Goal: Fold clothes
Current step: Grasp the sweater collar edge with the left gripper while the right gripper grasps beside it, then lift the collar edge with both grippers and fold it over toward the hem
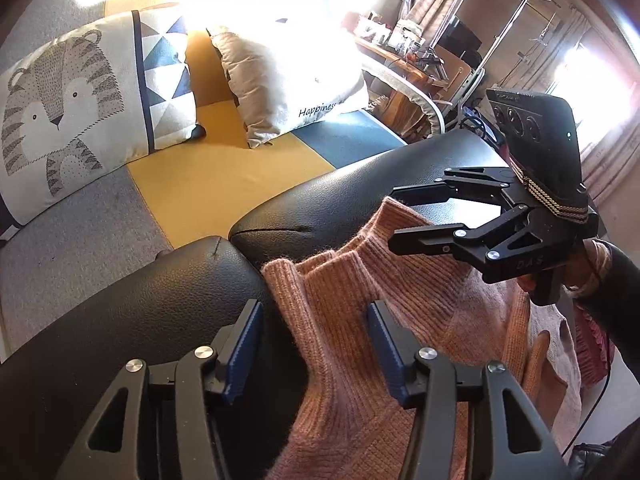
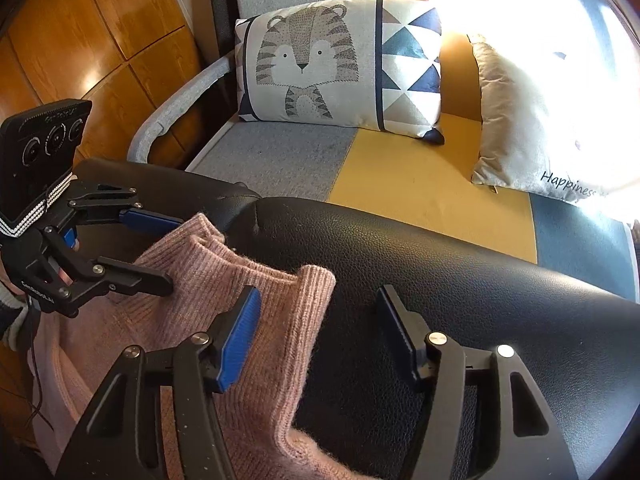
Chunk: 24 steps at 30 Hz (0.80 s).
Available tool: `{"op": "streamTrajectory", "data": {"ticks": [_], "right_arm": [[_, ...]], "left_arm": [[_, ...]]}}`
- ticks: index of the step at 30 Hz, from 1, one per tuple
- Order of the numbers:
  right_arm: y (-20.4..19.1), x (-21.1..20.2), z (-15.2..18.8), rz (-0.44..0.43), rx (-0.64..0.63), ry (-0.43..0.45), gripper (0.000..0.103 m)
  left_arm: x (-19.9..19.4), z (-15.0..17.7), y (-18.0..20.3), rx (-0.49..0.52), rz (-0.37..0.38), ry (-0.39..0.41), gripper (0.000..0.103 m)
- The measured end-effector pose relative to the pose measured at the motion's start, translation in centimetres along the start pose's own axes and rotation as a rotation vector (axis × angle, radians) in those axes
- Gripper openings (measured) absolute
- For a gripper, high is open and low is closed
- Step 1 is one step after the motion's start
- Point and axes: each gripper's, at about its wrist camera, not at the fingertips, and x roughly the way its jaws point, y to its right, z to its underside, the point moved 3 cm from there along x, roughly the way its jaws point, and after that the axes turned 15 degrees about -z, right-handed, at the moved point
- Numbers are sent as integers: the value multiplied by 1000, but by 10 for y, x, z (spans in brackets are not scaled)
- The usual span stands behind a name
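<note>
A pink knit sweater (image 1: 340,292) (image 2: 208,272) lies draped over a black leather cushion top (image 1: 160,300) (image 2: 440,248), its ribbed collar pointing toward the sofa. My left gripper (image 1: 314,306) (image 2: 176,254) is open astride one shoulder edge beside the collar; one pad is over the leather and the other over the knit, neither pressing. My right gripper (image 2: 320,292) (image 1: 394,216) is open astride the other shoulder edge, with one blue pad on the knit and the other finger over bare leather. A hand holds each gripper.
Beyond the leather lies a sofa seat in grey, yellow and blue (image 2: 400,172). A tiger cushion (image 2: 304,64) (image 1: 60,112) and a white cushion (image 2: 532,120) (image 1: 296,72) lean on it. Wooden panels (image 2: 100,40) stand left. More garments (image 1: 560,340) hang near the sweater.
</note>
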Motion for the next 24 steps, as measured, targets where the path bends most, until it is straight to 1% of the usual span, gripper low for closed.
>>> {"op": "streamTrajectory", "data": {"ticks": [1, 2, 3, 4, 5, 7, 10, 12, 14, 17, 19, 24], "right_arm": [[-3, 0, 2, 7, -22, -7, 57], [-5, 0, 3, 0, -34, -12, 54], [-7, -1, 5, -10, -43, -16, 48], [-8, -1, 5, -12, -48, -20, 42], [-9, -1, 5, -12, -51, -24, 40], [-9, 0, 3, -16, -53, -29, 24], [-13, -1, -1, -16, -59, -24, 8], [-16, -3, -3, -10, -65, -15, 7], [-21, -15, -3, -31, -78, 25, 7], [-30, -34, -2, -62, -103, 87, 7], [-39, -45, -1, -74, -135, 107, 7], [-58, -64, 7, -84, -214, 129, 7]], "left_arm": [[-1, 1, 0, -3, -13, 7, 45], [0, 2, 2, 3, -23, 3, 34], [1, 4, 4, 10, -34, -2, 11], [4, 6, 6, 23, -39, -11, 10], [5, 7, 8, 30, -43, -5, 10], [8, 5, 7, 13, -37, -9, 7], [10, 3, 9, 23, -55, -4, 6], [7, 4, 10, 32, -73, 10, 6], [-1, 5, 6, 23, -79, 41, 6], [-16, 6, 2, -11, -50, 84, 6], [-27, 6, 0, -30, -30, 110, 6], [-52, 13, 9, -6, 6, 163, 6]]}}
